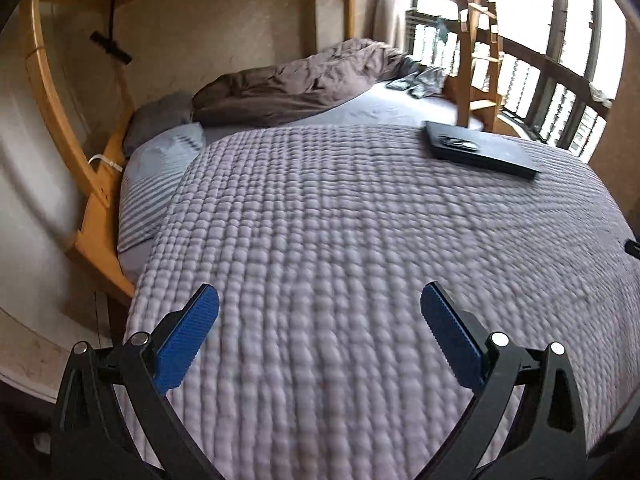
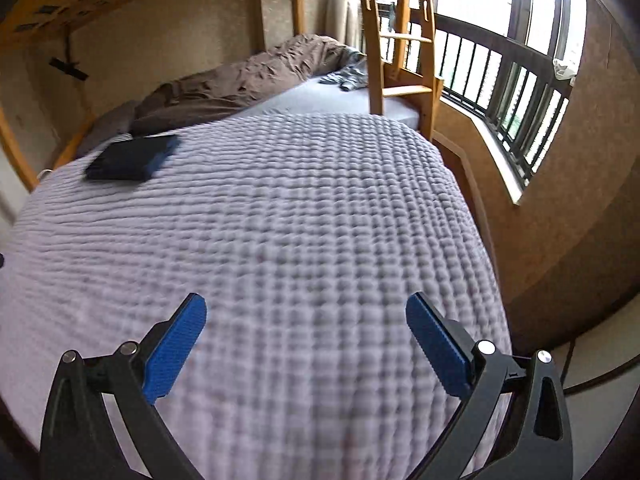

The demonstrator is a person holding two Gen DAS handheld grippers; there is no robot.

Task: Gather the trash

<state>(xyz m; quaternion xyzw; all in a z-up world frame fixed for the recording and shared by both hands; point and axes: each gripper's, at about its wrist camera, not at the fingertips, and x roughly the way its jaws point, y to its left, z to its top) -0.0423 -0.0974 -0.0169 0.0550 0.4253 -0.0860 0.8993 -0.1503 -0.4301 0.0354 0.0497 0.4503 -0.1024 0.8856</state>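
So the funny part is there's no obvious trash in sight on this bed. The nearest candidate is some small dark bits [image 1: 458, 143] sitting on top of a flat dark slab, looks like a closed laptop or folder [image 1: 482, 150], but they're too blurry to call. That slab lies up ahead and to the right of the left gripper [image 1: 320, 308], and up ahead and well to the left of the right gripper [image 2: 306, 316], so it sits between the two lines of sight, well apart from both. I'd guess the left one is a bit nearer, but it's close. Its long axis runs across the bed at a slant. Both grippers are spread about as wide as they go with nothing between the ribbed blue pads [image 2: 176, 346], just hanging over the blanket. The blanket [image 1: 360, 260] is a pale lavender waffle-knit thing, bumpy and soft, so anything on it will sink a little. Further back there's a crumpled brown duvet [image 1: 288, 80], a striped pillow [image 1: 160, 176], some grey clothes [image 2: 348, 74] by the wooden ladder [image 2: 404, 48], and a barred window [image 2: 500, 80].
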